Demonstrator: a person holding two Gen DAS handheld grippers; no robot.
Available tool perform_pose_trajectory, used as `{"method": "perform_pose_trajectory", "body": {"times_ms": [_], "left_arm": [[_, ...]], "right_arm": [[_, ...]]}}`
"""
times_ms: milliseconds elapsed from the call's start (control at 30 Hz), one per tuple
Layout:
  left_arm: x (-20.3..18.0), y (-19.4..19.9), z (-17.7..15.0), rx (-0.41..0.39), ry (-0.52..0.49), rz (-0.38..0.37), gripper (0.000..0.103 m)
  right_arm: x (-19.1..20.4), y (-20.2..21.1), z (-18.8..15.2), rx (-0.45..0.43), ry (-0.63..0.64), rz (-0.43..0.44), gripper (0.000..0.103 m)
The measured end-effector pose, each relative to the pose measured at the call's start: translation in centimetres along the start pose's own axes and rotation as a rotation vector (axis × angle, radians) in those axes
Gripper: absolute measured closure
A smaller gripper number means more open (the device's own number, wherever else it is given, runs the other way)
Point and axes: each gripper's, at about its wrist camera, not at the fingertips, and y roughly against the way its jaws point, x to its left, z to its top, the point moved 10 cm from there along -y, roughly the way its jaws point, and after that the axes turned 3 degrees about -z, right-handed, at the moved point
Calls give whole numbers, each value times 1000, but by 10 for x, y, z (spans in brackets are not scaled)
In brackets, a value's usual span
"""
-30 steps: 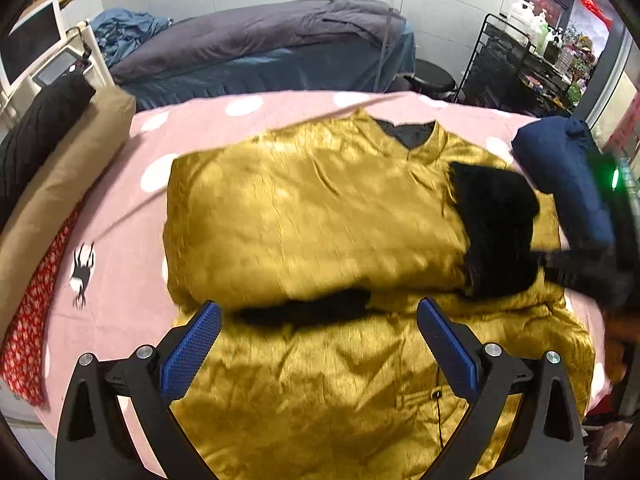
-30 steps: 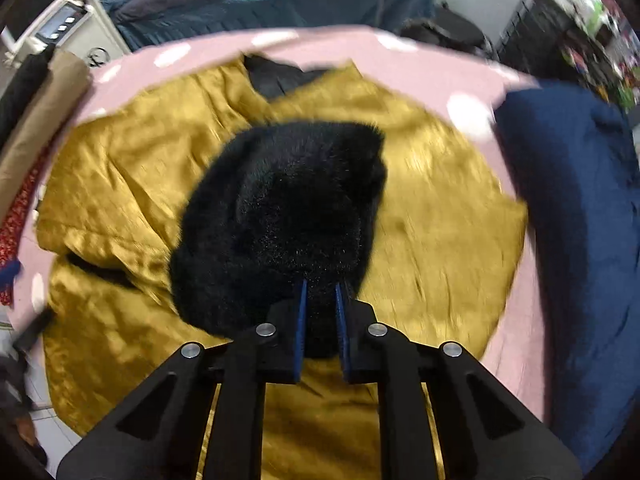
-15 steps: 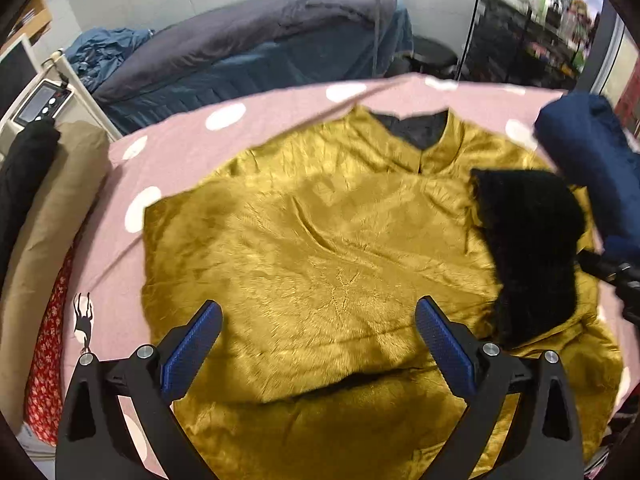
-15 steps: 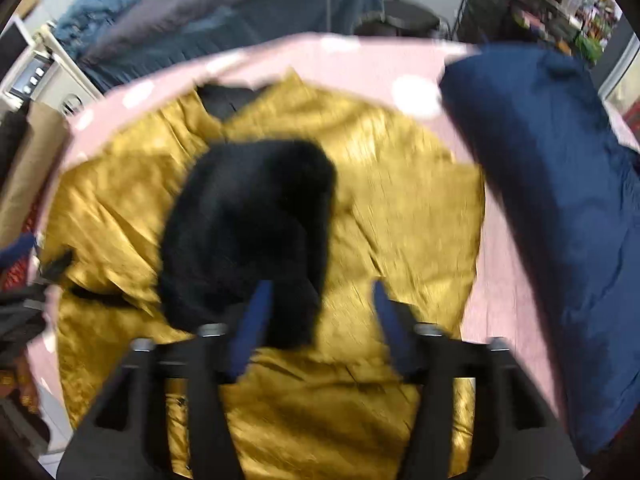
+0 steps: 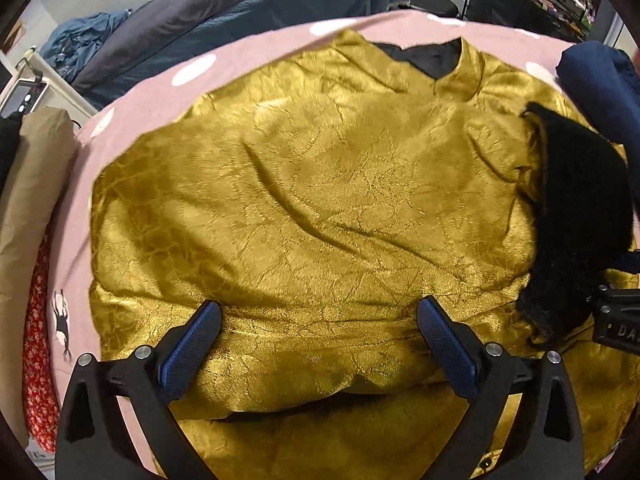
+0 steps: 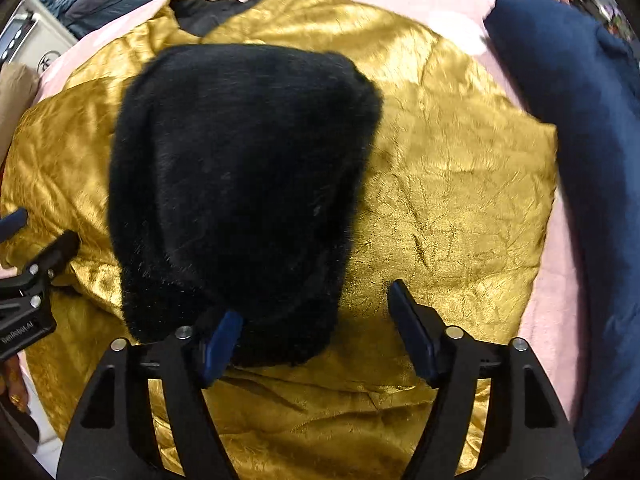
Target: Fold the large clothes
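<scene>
While our right gripper (image 6: 316, 320) spreads its jaws over the black fur cuff (image 6: 240, 184), its left pad sunk in the pile without pinching, our left gripper (image 5: 320, 336) stands wide just above the folded gold garment (image 5: 312, 208), gripping nothing. We see that garment spread across the pink dotted cover (image 5: 248, 56), a navy bundle (image 6: 580, 128) beside it, and grey bedding (image 5: 224, 12) beyond.
</scene>
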Motion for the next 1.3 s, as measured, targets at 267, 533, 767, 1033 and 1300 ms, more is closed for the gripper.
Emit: {"method": "perform_pose_trajectory", "body": {"times_ms": [267,533,767,1033,1300], "left_arm": [[-2,-16,4,7,-31,42,5],[-5,-6,0,-35,-32,28,5],[-4,39,-3,-132,12,-10,7],[0,70,-61,-116,63,-67,7],[11,70,-127,-15,90,-82,7]], "right_arm": [[1,-9,9,32,-5,-18,15],[-2,15,9,8,-112,74,14],[-14,44,-11,-44,-158,106,14],[-59,48,-59,-63,-137,44,14],[-80,39,-112,-3,-146,47,14]]}}
